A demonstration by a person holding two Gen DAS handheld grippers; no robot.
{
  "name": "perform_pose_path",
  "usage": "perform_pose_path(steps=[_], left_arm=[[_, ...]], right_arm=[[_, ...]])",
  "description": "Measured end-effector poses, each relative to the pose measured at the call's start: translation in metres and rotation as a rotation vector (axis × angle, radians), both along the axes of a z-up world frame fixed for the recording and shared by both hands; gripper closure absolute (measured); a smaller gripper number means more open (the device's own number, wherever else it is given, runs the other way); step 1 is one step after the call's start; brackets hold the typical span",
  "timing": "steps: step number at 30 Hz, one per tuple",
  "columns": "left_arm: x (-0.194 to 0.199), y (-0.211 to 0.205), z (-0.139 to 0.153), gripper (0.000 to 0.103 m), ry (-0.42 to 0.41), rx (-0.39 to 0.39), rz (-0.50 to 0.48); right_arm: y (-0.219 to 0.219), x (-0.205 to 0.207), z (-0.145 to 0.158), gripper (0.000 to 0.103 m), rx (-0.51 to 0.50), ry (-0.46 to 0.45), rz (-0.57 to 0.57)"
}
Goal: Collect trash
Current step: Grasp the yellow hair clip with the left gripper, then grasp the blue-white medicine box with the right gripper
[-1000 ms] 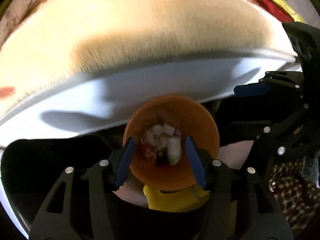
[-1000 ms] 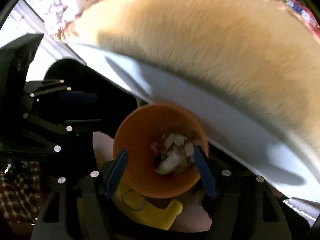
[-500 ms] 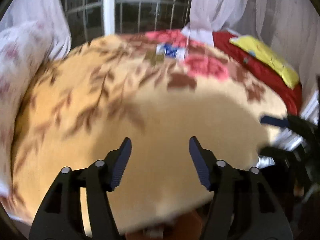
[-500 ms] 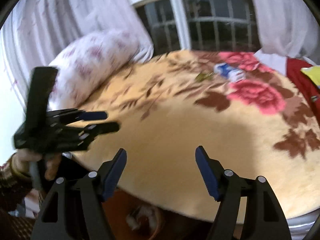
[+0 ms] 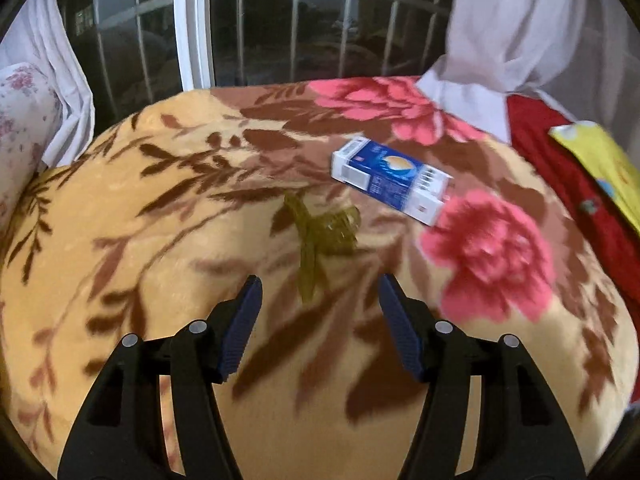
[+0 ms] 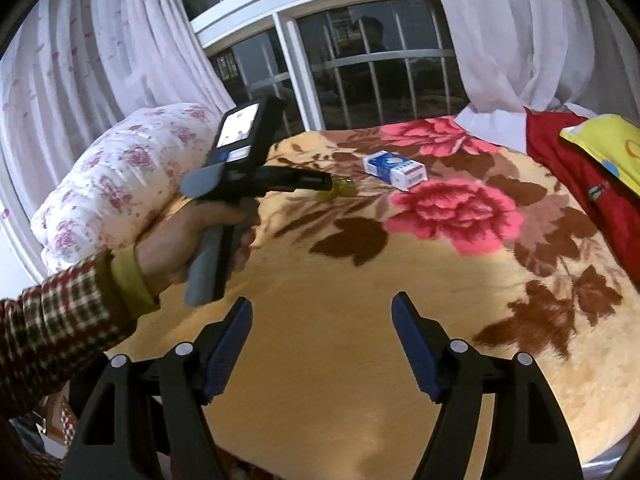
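Note:
A crumpled olive-green wrapper [image 5: 320,236] lies on the flowered blanket [image 5: 160,240], just ahead of my left gripper [image 5: 320,296], which is open and empty. A blue and white carton [image 5: 390,176] lies behind it to the right. In the right wrist view the left gripper [image 6: 324,182] reaches over the bed with its tips at the green wrapper [image 6: 342,190], and the carton [image 6: 394,170] lies beyond. My right gripper [image 6: 322,320] is open and empty, hovering over the near part of the blanket [image 6: 360,300].
A flowered white pillow [image 6: 120,184] lies at the bed's left. A red cloth [image 6: 580,184] with a yellow item [image 6: 608,144] lies at the right. A barred window [image 6: 360,72] and white curtains stand behind the bed.
Both grippers have risen from over the orange bin beside the bed to above the blanket. The left gripper has moved forward close to the green wrapper.

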State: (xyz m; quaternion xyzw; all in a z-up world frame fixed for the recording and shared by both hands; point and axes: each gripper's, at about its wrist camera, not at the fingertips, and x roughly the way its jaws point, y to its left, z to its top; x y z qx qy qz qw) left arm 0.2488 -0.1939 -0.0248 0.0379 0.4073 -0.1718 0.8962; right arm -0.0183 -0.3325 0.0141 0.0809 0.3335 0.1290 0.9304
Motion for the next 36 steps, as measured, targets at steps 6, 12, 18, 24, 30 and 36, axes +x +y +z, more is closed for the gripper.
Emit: perform_pose_path(steps=[6, 12, 18, 24, 30, 36], left_arm=[[0.042, -0.018, -0.018, 0.043, 0.02, 0.022, 0.033], [0.061, -0.021, -0.039, 0.06, 0.056, 0.024, 0.046], [0.03, 0.01, -0.018, 0.06, -0.009, -0.025, 0.007], [-0.024, 0.052, 0.005, 0.06, -0.043, -0.065, -0.014], [-0.072, 0.091, 0.009, 0.06, -0.061, -0.086, -0.036], [-0.083, 0.121, 0.003, 0.06, -0.044, -0.072, -0.029]], right_arm=[[-0.016, 0.015, -0.011, 0.032, 0.006, 0.015, -0.03], [-0.02, 0.027, -0.015, 0.032, -0.008, 0.027, -0.04], [-0.018, 0.051, -0.008, 0.031, -0.04, 0.017, -0.027], [-0.011, 0.145, 0.001, 0.029, -0.255, -0.015, 0.008], [-0.028, 0.278, -0.038, 0.029, -0.366, 0.109, -0.037], [-0.033, 0.35, -0.067, 0.029, -0.305, 0.196, -0.005]])
